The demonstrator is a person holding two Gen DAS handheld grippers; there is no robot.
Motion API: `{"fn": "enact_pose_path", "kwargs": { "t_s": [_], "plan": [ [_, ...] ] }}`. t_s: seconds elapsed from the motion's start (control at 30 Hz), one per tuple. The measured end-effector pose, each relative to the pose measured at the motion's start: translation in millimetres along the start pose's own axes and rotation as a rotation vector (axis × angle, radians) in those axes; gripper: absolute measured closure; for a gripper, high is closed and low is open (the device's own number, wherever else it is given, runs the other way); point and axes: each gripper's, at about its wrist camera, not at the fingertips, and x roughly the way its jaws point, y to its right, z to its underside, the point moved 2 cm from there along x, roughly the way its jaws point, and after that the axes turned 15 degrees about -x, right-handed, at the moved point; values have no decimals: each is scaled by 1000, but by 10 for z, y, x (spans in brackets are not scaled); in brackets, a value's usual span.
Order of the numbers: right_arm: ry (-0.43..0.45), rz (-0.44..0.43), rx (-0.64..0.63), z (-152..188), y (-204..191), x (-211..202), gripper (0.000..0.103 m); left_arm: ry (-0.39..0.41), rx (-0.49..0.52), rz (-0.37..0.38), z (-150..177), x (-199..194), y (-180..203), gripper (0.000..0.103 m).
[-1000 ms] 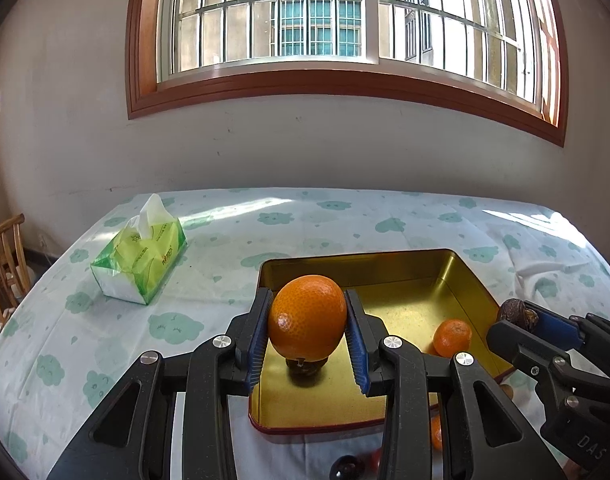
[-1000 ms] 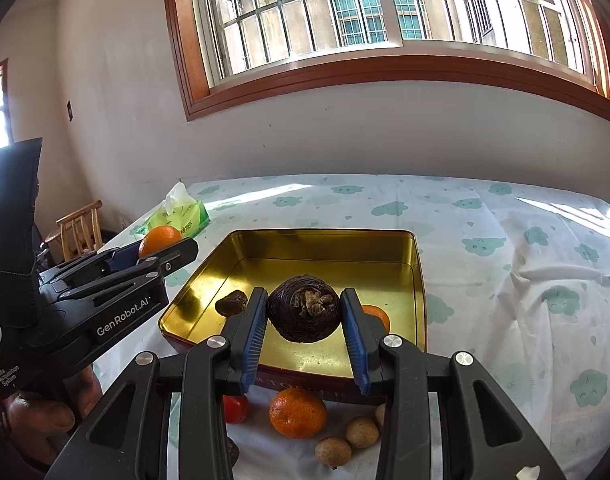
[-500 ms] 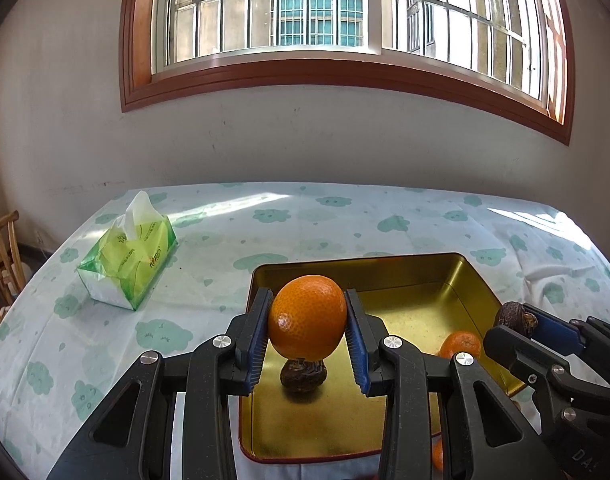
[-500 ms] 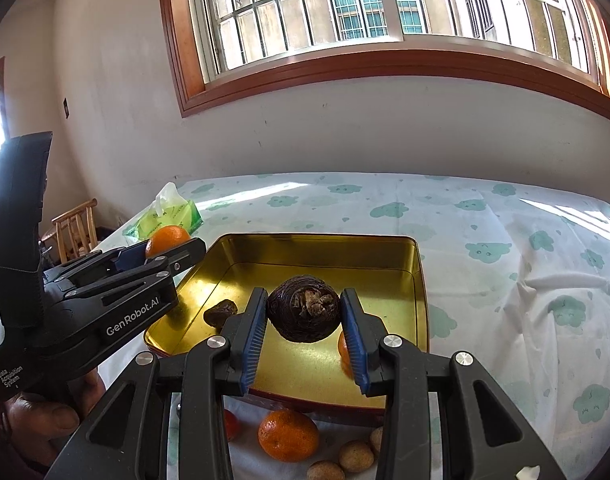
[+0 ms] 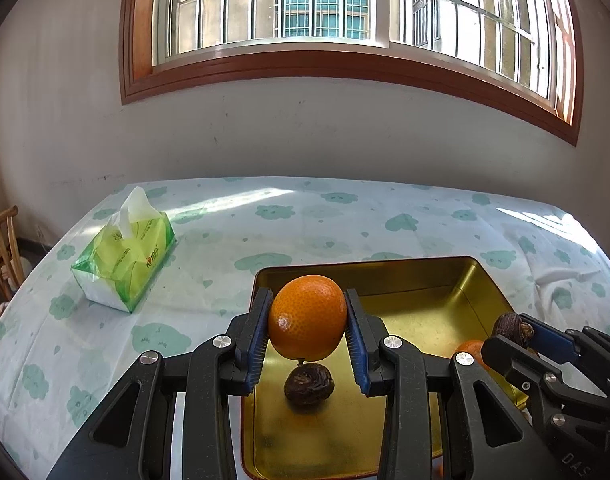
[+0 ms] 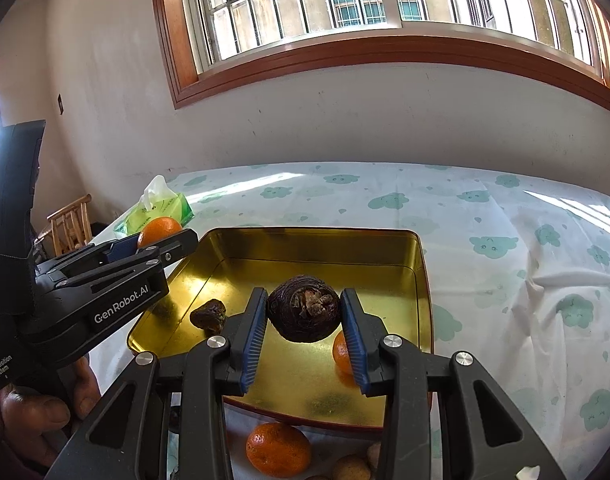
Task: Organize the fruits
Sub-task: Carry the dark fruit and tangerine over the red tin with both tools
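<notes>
"GenRobot.AI" is printed in white on the left tool, seen from the right wrist. The gold rectangular metal tin on the cloud-print surface holds a small dark wrinkled fruit and a small orange mandarin. The left tool pinches a round orange above the tin's near left — the right tool clamps a dark brown scaly fruit above its middle.
</notes>
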Motion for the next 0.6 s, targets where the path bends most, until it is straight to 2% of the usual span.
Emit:
{"fn": "enact_pose_path", "kwargs": {
  "t_s": [0.6],
  "plan": [
    [-48,-6,7,-22,33,242,68,-46,5,-6,-36,211,30,67]
  ]
}}
